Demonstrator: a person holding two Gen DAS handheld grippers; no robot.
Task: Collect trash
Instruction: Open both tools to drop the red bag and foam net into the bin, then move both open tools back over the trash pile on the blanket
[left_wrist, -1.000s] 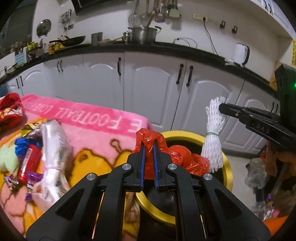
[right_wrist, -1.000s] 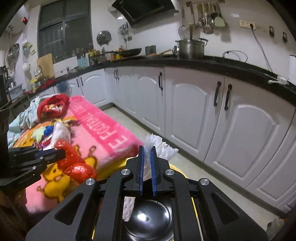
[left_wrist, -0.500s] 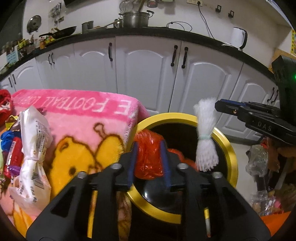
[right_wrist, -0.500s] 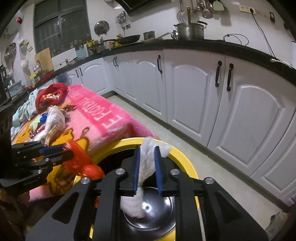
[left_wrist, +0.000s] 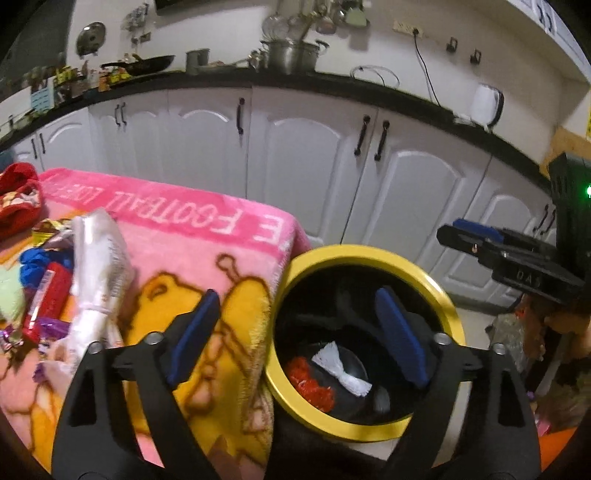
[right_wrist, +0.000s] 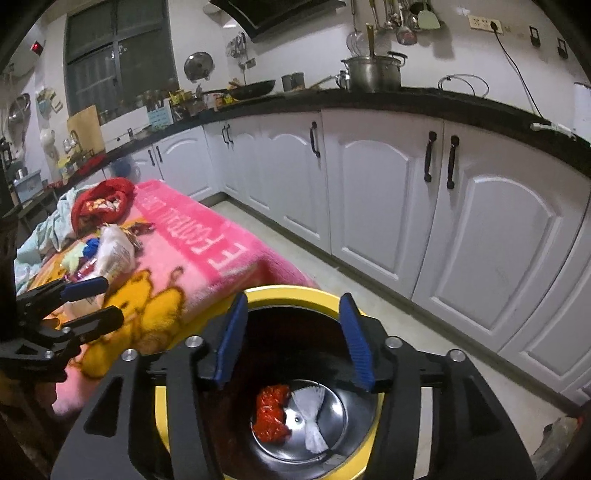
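Trash lies at the bottom of the yellow-rimmed bin (right_wrist: 207, 458): a crumpled red plastic bag (right_wrist: 272, 412) and a white foam net (right_wrist: 312, 413) rest side by side on the shiny metal floor of the bin, touching or nearly so. Left hand-held gripper (left_wrist: 295, 336) hangs over the near edge of the bin, its jaws opening and already wide, with nothing between the blue pads (left_wrist: 194, 336); the red bag sits well below them. Right hand-held gripper (right_wrist: 293, 338) hangs above the bin mouth, its jaws likewise opening, at a moderate spread, also empty; the foam net lies beneath. Beside the bin, a desk carries a pink and yellow blanket (left_wrist: 192, 258). On it, further items remain: a clear plastic bag (left_wrist: 98, 266), a red wrapper (left_wrist: 46, 299), a blue item (left_wrist: 31, 269) and a red cloth bundle (right_wrist: 101, 203) at the far end.
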